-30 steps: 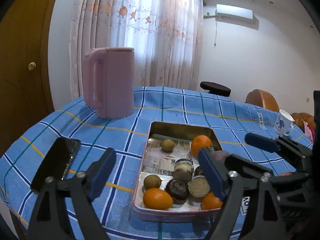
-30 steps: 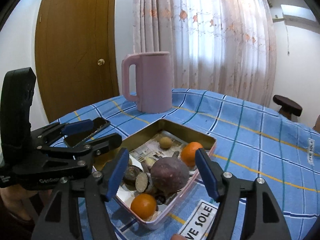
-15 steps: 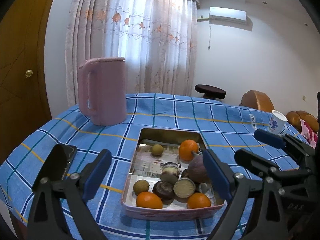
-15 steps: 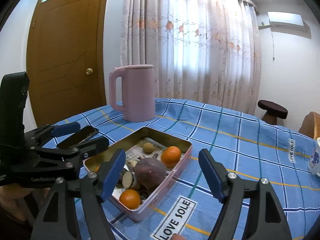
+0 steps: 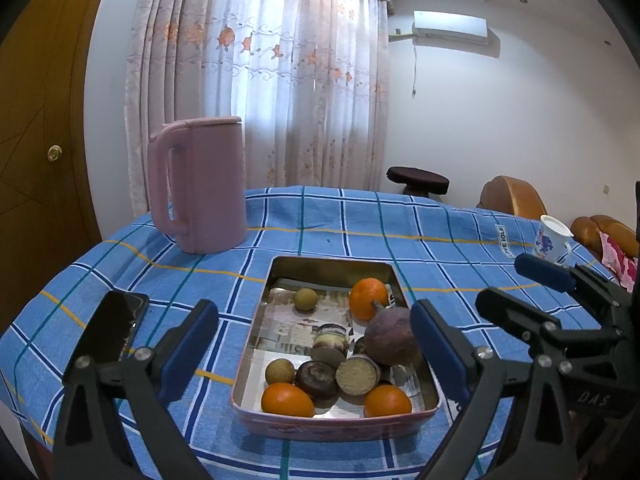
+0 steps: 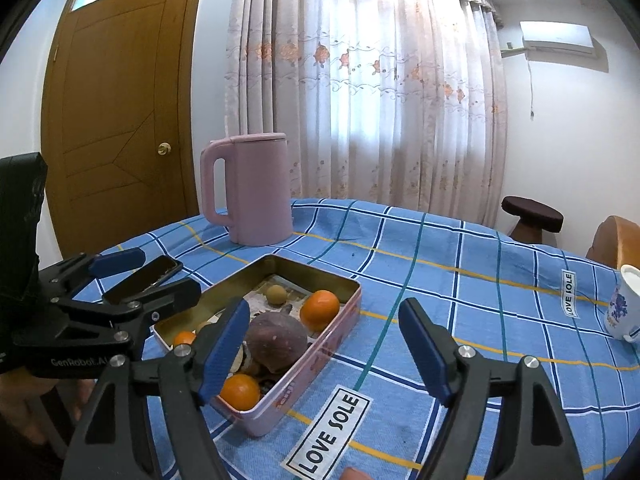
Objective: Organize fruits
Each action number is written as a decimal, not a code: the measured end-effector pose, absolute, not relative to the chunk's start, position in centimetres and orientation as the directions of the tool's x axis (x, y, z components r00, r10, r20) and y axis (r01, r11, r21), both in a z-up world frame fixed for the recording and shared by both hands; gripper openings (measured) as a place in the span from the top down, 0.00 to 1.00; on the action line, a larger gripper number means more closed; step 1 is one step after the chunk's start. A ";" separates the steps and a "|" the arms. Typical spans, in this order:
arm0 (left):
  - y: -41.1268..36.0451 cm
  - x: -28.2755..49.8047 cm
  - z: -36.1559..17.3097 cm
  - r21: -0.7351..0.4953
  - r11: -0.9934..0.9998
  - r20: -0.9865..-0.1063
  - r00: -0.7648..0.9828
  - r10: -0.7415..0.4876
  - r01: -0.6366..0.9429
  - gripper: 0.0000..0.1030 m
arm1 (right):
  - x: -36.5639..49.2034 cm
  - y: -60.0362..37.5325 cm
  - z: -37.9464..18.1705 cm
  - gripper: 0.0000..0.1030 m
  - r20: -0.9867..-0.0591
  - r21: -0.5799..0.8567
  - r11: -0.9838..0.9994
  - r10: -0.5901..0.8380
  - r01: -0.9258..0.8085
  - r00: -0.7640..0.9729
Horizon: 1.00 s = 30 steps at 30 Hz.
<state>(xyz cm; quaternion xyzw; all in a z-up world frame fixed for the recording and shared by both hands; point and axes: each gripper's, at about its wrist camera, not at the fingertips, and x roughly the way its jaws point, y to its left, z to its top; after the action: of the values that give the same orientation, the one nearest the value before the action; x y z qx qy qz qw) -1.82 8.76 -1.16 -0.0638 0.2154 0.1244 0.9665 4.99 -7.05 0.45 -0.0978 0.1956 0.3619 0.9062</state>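
Left wrist view, rectangular metal tin (image 5: 334, 424), round glossy oranges (image 5: 287, 400), both grippers' jaws opening, empty.

Home: curtains (image 5: 256, 80), checked tablecloth (image 5: 440, 240), kettle (image 5: 200, 184)

Checked table (image 5: 360, 220): tin (image 5: 336, 420), jug (image 5: 200, 184), phone (image 5: 108, 324)

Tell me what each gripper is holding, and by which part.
Nothing is held. The left gripper and right gripper are both open and empty; the fruit lies in the tin.
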 end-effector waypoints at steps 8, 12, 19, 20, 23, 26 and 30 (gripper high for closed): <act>8.7 -1.9 -1.3 -0.068 0.961 -0.433 0.876 0.212 -0.266 0.03 | 5.0 -7.3 0.2 0.21 -0.425 -0.033 0.727 0.611 -0.686 0.668; 8.6 -1.8 -1.3 -0.066 0.962 -0.435 0.875 0.210 -0.264 0.03 | 5.0 -7.4 0.2 0.21 -0.424 -0.031 0.728 0.611 -0.685 0.668; 8.3 -1.8 -1.3 -0.058 0.963 -0.433 0.876 0.214 -0.263 0.00 | 5.1 -7.8 0.3 0.21 -0.418 -0.029 0.735 0.606 -0.677 0.676; 8.3 -1.8 -1.3 -0.056 0.963 -0.433 0.875 0.214 -0.264 0.00 | 5.1 -8.0 0.3 0.21 -0.416 -0.028 0.737 0.606 -0.676 0.678; 8.4 -1.8 -1.2 -0.059 0.963 -0.436 0.874 0.214 -0.265 0.00 | 5.2 -8.2 0.4 0.21 -0.412 -0.026 0.740 0.605 -0.672 0.682; 8.4 -1.8 -1.2 -0.063 0.963 -0.440 0.873 0.209 -0.262 0.00 | 5.2 -8.5 0.5 0.21 -0.409 -0.026 0.745 0.601 -0.667 0.687; 8.2 -1.9 -0.9 -0.071 0.966 -0.437 0.878 0.195 -0.249 0.00 | 5.2 -8.9 0.7 0.21 -0.402 -0.034 0.753 0.592 -0.657 0.699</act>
<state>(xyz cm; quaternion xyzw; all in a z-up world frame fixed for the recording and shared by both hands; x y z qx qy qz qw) -1.91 8.16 -0.95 -0.0624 0.2186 0.1148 0.9670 5.16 -8.93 0.66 -0.0876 0.1864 0.3403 0.9175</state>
